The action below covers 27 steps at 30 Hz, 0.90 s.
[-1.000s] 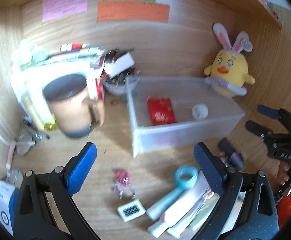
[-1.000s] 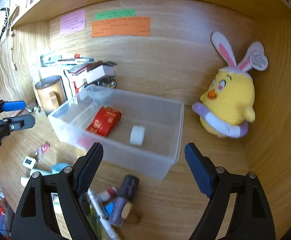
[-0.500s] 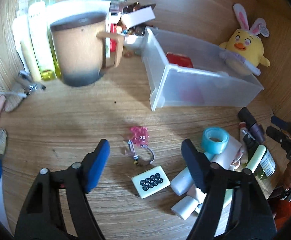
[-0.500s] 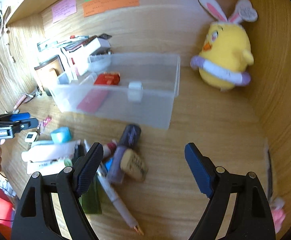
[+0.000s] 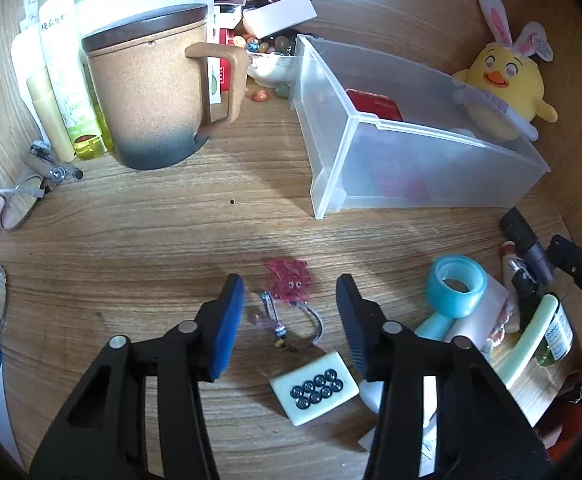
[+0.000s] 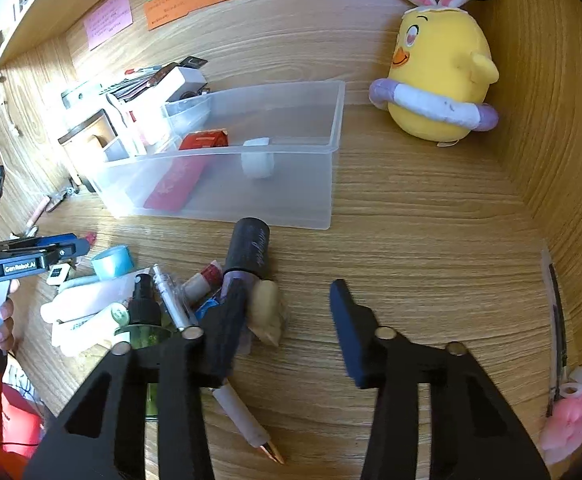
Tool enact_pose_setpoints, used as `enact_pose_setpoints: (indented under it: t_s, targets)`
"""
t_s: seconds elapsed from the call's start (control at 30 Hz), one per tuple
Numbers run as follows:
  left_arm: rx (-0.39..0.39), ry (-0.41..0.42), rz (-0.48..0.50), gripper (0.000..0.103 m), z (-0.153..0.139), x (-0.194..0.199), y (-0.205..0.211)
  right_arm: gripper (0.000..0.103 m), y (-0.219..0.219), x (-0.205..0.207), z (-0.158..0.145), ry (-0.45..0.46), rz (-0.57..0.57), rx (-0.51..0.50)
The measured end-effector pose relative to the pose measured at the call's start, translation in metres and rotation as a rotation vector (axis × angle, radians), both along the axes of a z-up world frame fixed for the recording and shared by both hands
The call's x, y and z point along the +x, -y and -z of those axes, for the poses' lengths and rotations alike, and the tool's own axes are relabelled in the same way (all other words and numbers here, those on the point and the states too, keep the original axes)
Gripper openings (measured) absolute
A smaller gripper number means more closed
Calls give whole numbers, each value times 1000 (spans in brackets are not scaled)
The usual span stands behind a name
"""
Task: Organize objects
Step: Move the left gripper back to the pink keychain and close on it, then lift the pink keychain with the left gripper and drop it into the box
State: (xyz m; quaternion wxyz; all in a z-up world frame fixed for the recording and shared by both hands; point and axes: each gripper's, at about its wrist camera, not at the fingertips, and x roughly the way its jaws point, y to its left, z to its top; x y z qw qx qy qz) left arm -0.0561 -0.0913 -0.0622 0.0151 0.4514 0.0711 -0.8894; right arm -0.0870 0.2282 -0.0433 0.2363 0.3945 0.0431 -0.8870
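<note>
My left gripper (image 5: pixel 291 300) is open, low over the desk, its fingers either side of a pink charm on a cord (image 5: pixel 290 280). A white tile with black dots (image 5: pixel 314 386) lies just below it. A clear plastic bin (image 5: pixel 423 136) holds a red packet (image 5: pixel 375 105) and a white roll (image 6: pixel 256 162). My right gripper (image 6: pixel 287 304) is open beside a pile with a dark tube (image 6: pixel 249 250), a beige lump (image 6: pixel 266 312), a spray bottle (image 6: pixel 144 312) and a pen (image 6: pixel 247 420). A blue tape roll (image 5: pixel 455 285) lies on white tubes.
A cork mug (image 5: pixel 151 96) stands at the back left beside yellow-green bottles (image 5: pixel 67 68) and stacked papers. A yellow chick plush (image 6: pixel 439 68) stands against the back wall. Glasses (image 5: pixel 19 208) lie at the left. A pink item (image 6: pixel 567 428) lies at the right wall.
Both grippers have dropped lower toward the desk. The left one moved forward over the pink charm and narrowed. The right one came down next to the pile of tubes.
</note>
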Motion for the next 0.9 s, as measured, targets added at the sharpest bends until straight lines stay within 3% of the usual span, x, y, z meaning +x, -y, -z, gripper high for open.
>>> enact_pose_setpoints:
  t_s: [0.23,0.6,0.9]
  targets:
    - [-55,-14,4,19,2,1,0,25,-1,-2,9,7,2,22]
    - [-52,-77,-2,19,-13,3,-5,10,-5,0,-2,-33,4,-17]
    - [-40,-198,-9,19,-54,12,-16,10,-10,1,-22,-83,7,-40]
